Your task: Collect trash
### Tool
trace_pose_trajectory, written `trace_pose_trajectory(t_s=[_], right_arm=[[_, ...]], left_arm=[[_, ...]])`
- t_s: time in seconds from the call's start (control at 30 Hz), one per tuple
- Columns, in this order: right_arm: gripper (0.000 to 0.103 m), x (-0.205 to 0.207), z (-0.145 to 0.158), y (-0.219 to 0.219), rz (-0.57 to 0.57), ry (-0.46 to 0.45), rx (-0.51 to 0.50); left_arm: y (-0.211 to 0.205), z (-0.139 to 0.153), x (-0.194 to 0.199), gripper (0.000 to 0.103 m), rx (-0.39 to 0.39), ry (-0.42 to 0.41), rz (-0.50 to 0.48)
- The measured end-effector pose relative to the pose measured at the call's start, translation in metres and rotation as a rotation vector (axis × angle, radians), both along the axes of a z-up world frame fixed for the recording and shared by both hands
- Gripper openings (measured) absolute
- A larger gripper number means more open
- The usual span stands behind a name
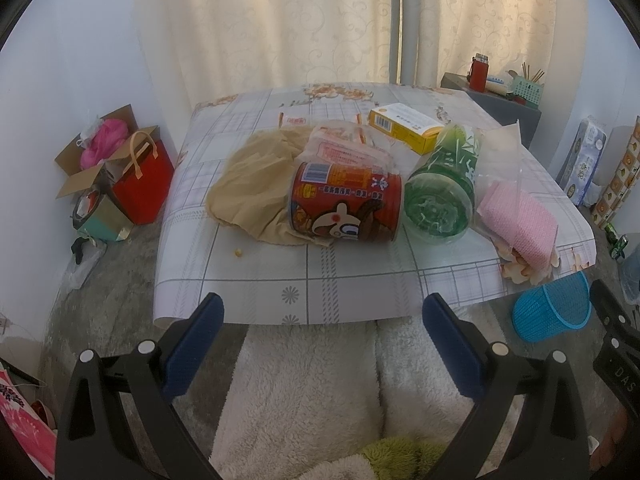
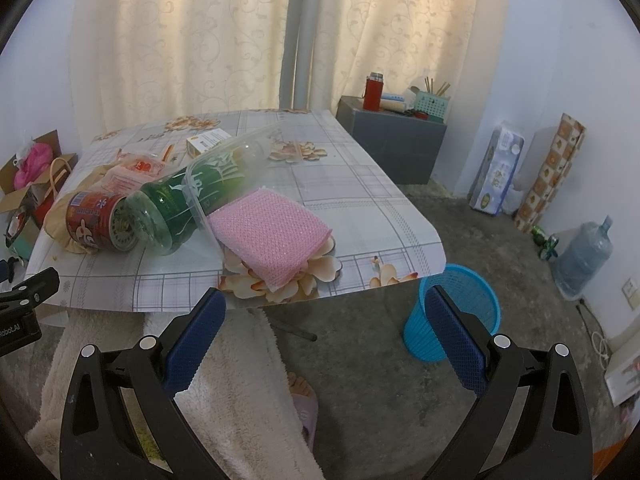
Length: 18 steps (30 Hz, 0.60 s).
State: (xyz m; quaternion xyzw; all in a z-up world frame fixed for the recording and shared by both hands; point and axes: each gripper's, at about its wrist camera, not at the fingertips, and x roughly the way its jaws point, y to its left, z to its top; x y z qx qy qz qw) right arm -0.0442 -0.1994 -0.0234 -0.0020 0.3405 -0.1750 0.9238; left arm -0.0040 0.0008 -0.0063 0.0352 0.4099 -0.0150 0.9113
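Trash on table, blue basket empty on floor, left claw and right claw spread wide.

Red can and green bottle (both on their sides) lie touching on table

The print on the red can and on the green bottle is too small to read. A tan cloth lies partly hidden under the can and a crumpled wrapper. The pink sponge covers part of a clear plastic container. The right gripper's body is cut off by the left view's edge, and the blue basket sits partly behind a finger.
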Motion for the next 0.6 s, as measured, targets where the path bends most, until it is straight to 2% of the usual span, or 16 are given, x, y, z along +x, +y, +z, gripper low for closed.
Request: trace_pose_trajectory(t_s=[0.6], right_arm=[[0.095,0.0002,0.0000,0.0036,0.002,0.001,0.000]], left_arm=[[0.0032,-0.0021,-0.0011,0.097,0.000,0.005,0.000]])
